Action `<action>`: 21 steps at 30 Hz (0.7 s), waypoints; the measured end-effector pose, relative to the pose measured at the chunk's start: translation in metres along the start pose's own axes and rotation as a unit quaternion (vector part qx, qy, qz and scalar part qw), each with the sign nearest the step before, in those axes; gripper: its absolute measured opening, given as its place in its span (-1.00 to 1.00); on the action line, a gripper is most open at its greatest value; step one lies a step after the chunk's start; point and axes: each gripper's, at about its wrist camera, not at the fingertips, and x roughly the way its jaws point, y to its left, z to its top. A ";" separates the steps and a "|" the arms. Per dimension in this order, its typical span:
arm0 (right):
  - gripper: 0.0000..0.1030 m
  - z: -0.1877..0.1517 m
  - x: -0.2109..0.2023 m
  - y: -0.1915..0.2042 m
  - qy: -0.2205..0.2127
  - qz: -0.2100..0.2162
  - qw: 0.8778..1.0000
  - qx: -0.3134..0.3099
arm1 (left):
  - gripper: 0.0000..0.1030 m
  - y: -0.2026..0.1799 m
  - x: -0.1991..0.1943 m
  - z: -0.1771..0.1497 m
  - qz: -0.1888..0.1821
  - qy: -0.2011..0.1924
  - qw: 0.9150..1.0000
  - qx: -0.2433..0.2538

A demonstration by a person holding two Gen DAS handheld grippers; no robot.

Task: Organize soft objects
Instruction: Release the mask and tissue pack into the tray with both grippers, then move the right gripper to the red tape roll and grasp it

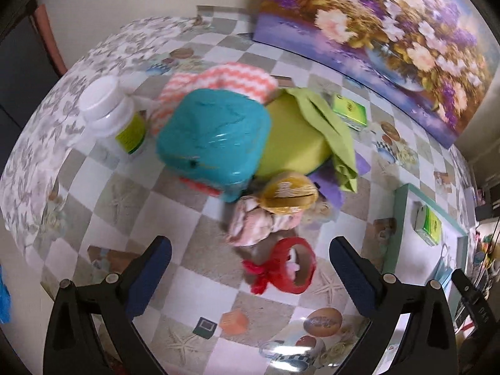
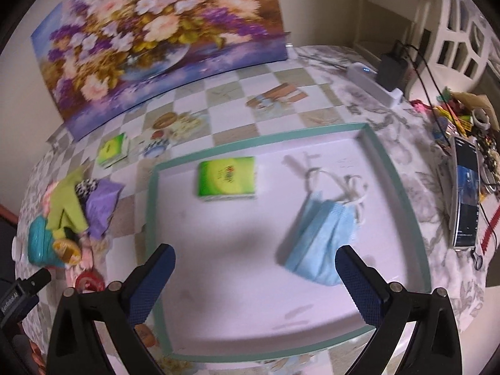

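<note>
Soft objects: two already lie in the white tray (image 2: 372,143) — a blue face mask (image 2: 318,234) at right and a green tissue pack (image 2: 226,178) at far left. The rest sit piled left of the tray: pink crumpled cloth (image 1: 253,223), chevron cloth (image 1: 218,81), green cloth (image 1: 328,125). Right gripper (image 2: 254,276) hangs over the tray, jaws wide, empty. Left gripper (image 1: 250,273) hangs over the pile, jaws wide, empty. Step, by my read: picking the next soft item. Next: lower onto the pink cloth and avoid the red tape roll (image 1: 292,267) just near of it.

Crumpled blue mask (image 2: 322,234) in tray (image 2: 403,206)
</note>
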 end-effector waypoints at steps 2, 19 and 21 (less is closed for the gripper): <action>1.00 -0.003 -0.001 0.008 0.000 0.016 1.000 -0.005 | 0.96 0.008 -0.004 0.001 0.002 -0.004 1.000 -0.007; 1.00 -0.037 0.002 0.109 0.028 0.102 0.989 -0.106 | 0.96 0.043 -0.004 0.006 0.006 -0.013 0.999 -0.037; 1.00 -0.043 0.006 0.123 0.035 0.108 0.986 -0.125 | 0.96 0.044 0.005 0.006 0.021 0.002 0.999 -0.030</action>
